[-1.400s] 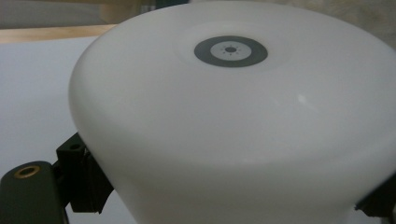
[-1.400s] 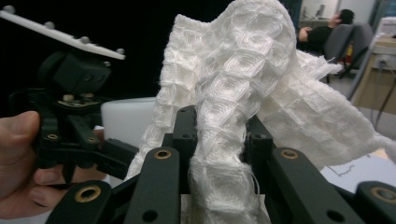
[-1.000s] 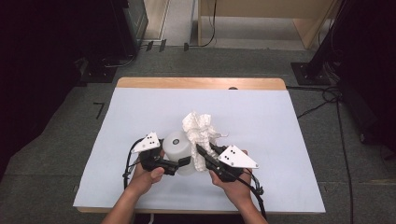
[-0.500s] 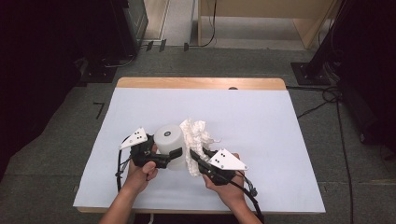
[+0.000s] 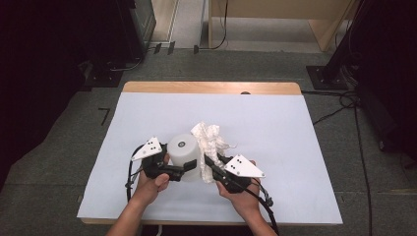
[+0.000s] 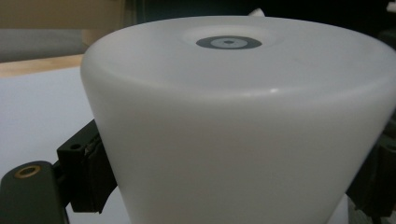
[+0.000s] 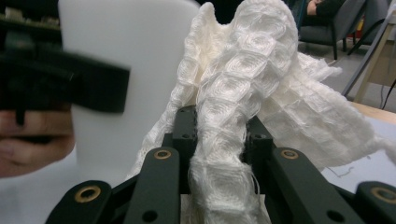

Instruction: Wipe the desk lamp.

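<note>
A white plastic cup point(image 5: 183, 149) stands upside down near the table's front, with a grey ring mark on its base point(image 6: 228, 43). My left gripper point(image 5: 188, 164) is shut on the cup point(image 6: 233, 121), its jaws spread wide around the sides and one pad point(image 6: 88, 172) pressed to the wall. A crumpled white waffle cloth point(image 5: 209, 137) rises just right of the cup and touches it. My right gripper point(image 5: 210, 166) is shut on a bunched fold of this cloth point(image 7: 243, 88), which stands up between its jaws point(image 7: 219, 135). The cup point(image 7: 130, 51) is close on the left there.
A pale blue sheet point(image 5: 295, 142) covers the wooden table point(image 5: 211, 87). Around it lie grey floor, cables point(image 5: 344, 101) at the right and dark equipment at the left. Both of the person's hands are at the table's front edge.
The right gripper and its cloth have shifted slightly beside the cup. The left gripper and the cup are about where they were.
</note>
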A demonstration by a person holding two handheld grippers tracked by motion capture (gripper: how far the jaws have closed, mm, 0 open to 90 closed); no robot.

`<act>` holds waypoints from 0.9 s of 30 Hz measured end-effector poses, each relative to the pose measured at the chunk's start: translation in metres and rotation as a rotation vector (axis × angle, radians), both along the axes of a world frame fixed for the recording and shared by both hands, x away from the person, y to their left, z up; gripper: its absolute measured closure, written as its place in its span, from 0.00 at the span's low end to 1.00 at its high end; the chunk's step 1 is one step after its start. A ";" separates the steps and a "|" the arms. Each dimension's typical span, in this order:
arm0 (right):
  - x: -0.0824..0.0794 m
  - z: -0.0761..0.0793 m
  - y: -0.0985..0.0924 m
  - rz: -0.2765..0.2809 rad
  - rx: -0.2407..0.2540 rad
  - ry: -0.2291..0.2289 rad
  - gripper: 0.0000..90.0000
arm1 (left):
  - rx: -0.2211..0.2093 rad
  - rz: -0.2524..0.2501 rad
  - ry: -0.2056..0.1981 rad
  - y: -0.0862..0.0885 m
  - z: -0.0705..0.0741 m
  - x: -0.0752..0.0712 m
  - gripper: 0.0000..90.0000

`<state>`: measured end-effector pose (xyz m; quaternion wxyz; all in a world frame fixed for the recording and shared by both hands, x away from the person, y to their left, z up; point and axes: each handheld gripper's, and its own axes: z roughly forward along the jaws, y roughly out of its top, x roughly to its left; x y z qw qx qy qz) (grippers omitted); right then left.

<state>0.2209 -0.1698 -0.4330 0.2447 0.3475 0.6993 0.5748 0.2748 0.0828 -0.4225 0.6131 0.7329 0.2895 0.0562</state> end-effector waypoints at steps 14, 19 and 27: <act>0.002 -0.002 0.000 -0.003 0.004 0.010 0.80 | 0.046 -0.021 -0.042 -0.006 -0.001 -0.004 0.10; 0.005 0.002 -0.011 -0.038 0.014 -0.001 0.80 | 0.137 0.114 -0.081 -0.009 -0.008 -0.001 0.10; 0.011 0.008 -0.032 -0.102 0.036 -0.022 0.81 | 0.283 0.337 -0.105 -0.008 -0.032 0.009 0.10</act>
